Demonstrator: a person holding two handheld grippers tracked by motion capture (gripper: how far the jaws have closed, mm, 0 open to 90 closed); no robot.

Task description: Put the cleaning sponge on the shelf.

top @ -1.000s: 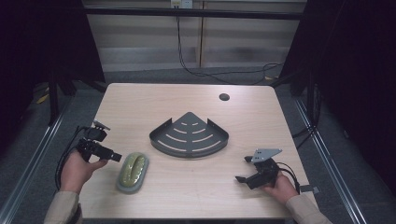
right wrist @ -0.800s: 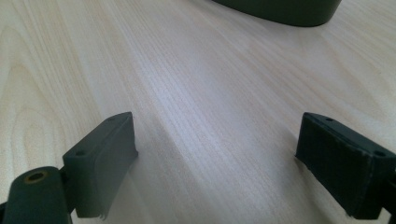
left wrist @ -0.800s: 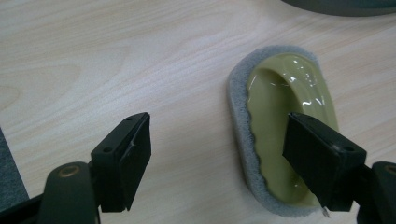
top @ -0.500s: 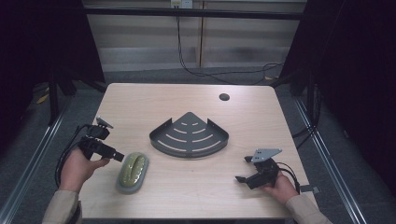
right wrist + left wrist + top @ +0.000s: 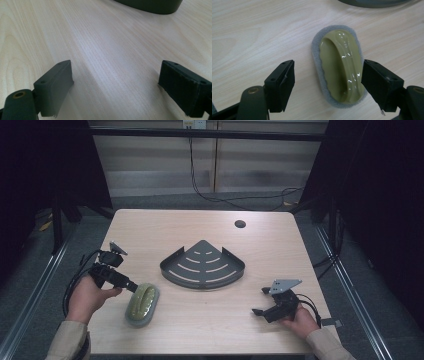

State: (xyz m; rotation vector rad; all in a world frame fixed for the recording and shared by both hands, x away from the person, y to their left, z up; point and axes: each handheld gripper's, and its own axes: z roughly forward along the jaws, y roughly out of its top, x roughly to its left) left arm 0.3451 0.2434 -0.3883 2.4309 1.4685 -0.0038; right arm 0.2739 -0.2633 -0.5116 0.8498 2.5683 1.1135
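Left gripper (image 5: 328, 80), jaws spread, straddles the scrubber (image 5: 339, 66); corner rack (image 5: 202, 266) lies beyond, empty. Right gripper (image 5: 115, 90) spread over bare table (image 5: 210, 225).

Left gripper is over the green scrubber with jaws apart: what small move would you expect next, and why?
Probably lower the left gripper a little and close on the scrubber. Its jaws stand open on either side of the green handle, not yet touching it, and the pad lies flat on the table near the grey corner tray.
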